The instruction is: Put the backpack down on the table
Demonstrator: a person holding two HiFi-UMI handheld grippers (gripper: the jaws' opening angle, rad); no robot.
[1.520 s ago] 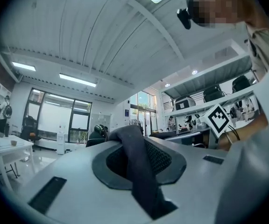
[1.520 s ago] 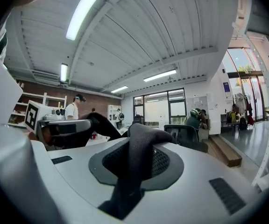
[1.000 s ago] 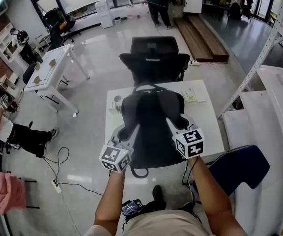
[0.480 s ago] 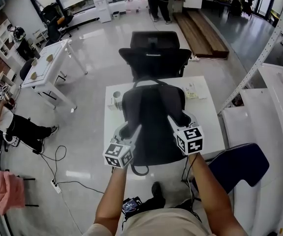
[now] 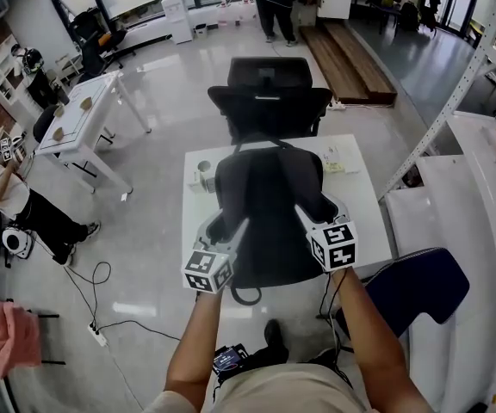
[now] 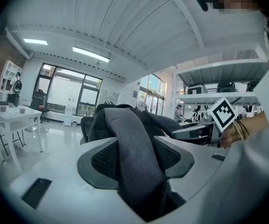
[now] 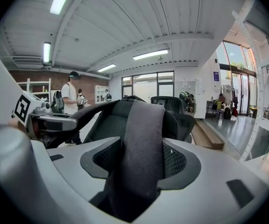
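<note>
The black backpack [image 5: 269, 209] lies on the white table [image 5: 356, 218] with its back panel up and its top handle toward the far edge. My left gripper [image 5: 221, 227] is at its left shoulder strap [image 6: 125, 134], my right gripper [image 5: 319, 208] at the right strap [image 7: 144, 125]. In the left gripper view that gripper [image 6: 137, 158] has the strap running between its jaws. The right gripper [image 7: 141, 161] shows the same in its own view. Both pairs of jaws are opening, and mesh pad faces show on either side of each strap.
A black office chair [image 5: 269, 97] stands just beyond the table. A small cup [image 5: 203, 177] and a packet [image 5: 332, 163] rest near the table's far corners. A blue seat [image 5: 424, 286] is at my right. A white side table [image 5: 89, 119] and a seated person [image 5: 24, 218] are on the left.
Both grippers have sunk slightly with the straps, and the backpack has settled lower and flatter onto the table.
</note>
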